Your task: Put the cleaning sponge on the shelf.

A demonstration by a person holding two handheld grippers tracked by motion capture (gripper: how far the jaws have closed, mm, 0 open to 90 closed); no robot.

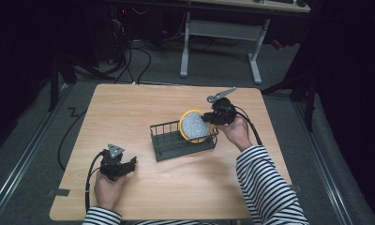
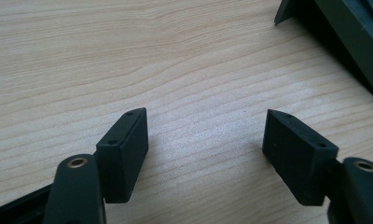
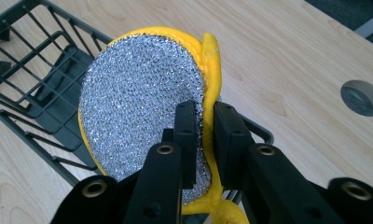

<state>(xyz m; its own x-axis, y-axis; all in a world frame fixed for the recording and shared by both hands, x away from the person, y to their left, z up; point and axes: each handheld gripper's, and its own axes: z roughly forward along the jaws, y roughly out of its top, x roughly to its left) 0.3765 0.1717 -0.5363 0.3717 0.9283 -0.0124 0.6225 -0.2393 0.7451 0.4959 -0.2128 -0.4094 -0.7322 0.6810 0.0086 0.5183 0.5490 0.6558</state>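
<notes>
A round scrubbing pad (image 1: 193,125), silver mesh on its face with a yellow rim, stands on edge over the right end of a dark wire rack (image 1: 174,143). My right gripper (image 1: 208,118) is shut on the pad's rim. In the right gripper view the two jaws pinch the yellow edge of the pad (image 3: 142,98), with the rack (image 3: 40,88) below and to the left. Whether the pad touches the rack I cannot tell. My left gripper (image 1: 131,163) rests low over the table at the front left, open. In the left gripper view its jaws (image 2: 205,140) stand wide apart over bare wood.
The wooden table (image 1: 143,103) carries the rack near its middle; a corner of the rack (image 2: 334,32) shows in the left gripper view. A grey round cap (image 3: 362,97) sits flush in the tabletop. Cables trail from both grippers. Beyond the far edge stand table legs (image 1: 255,61) on the floor.
</notes>
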